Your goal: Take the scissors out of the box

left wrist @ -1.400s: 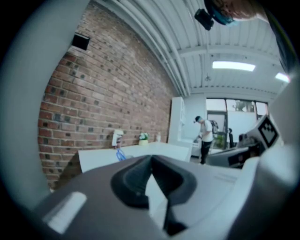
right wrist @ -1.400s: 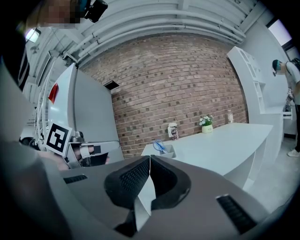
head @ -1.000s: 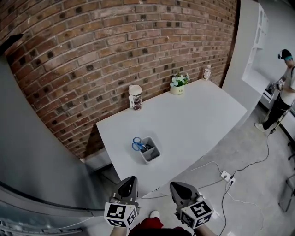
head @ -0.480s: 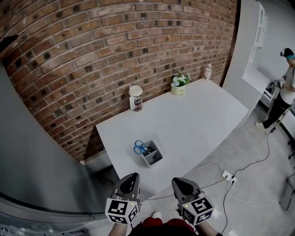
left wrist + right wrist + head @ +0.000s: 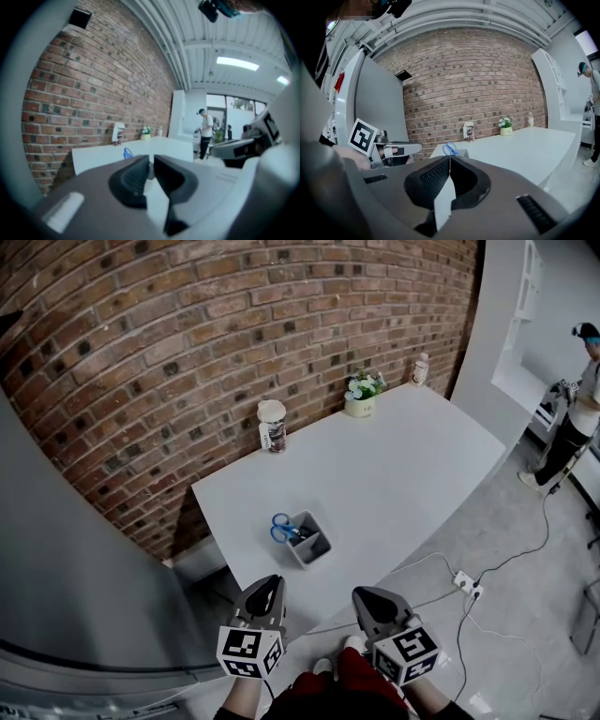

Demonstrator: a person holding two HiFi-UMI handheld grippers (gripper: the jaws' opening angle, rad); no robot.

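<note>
Listing 2 grippers held short of the table (image 5: pixel 394 465); left gripper (image 5: pixel 151 159): jaws have just been opening and now stand at a narrow gap with nothing between them; right gripper (image 5: pixel 450 158): jaws together, empty; scissors (image 5: pixel 281 529): blue handles showing above the rim of the grey box (image 5: pixel 307 561), which sits near the table's near edge, where we saw it a second ago, well apart from both grippers. We judge the task barely begun; the parting left jaws suggest we ready that gripper for the handles; reach and grasp remain.
</note>
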